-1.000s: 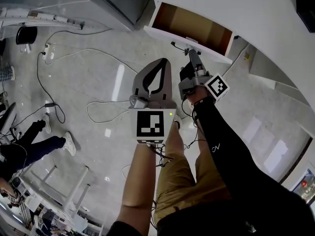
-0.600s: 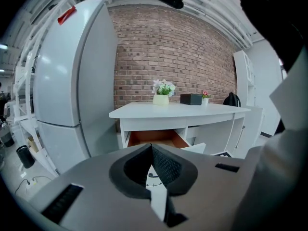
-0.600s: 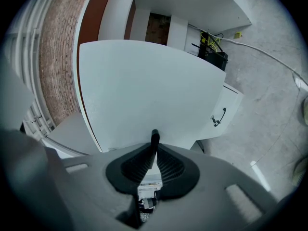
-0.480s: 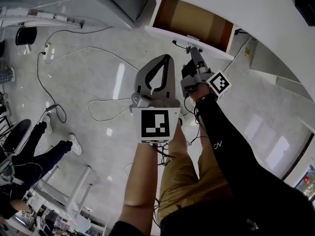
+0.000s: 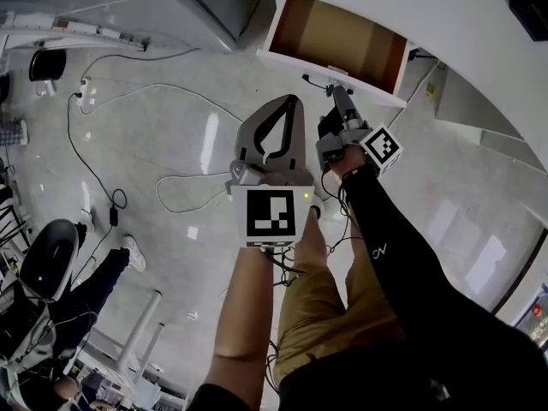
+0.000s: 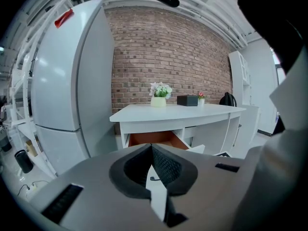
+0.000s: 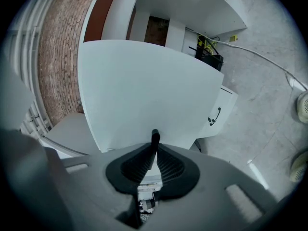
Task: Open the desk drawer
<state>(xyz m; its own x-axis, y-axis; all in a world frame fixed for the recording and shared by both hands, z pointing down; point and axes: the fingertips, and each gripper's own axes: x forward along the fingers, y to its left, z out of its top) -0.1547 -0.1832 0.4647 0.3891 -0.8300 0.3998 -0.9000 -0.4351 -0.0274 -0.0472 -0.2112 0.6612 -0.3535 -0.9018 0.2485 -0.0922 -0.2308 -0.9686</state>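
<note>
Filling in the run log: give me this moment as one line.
drawer: pulled out | right gripper: shut on handle | left gripper: shut, empty

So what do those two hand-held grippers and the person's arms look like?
Both the left gripper and right gripper are grey tapering shells with black ribbed pads. Each carries a cube of black-and-white square markers. The right arm wears a black long sleeve; the left is bare.

Fridge [image 6: 72, 81] upright. Brick wall [image 6: 163, 47] just right of fridge. Flower pot [image 6: 159, 100] further right of fridge, black box [image 6: 187, 100] beyond. Cables [image 5: 68, 135] on floor [image 5: 171, 144] near fridge.
</note>
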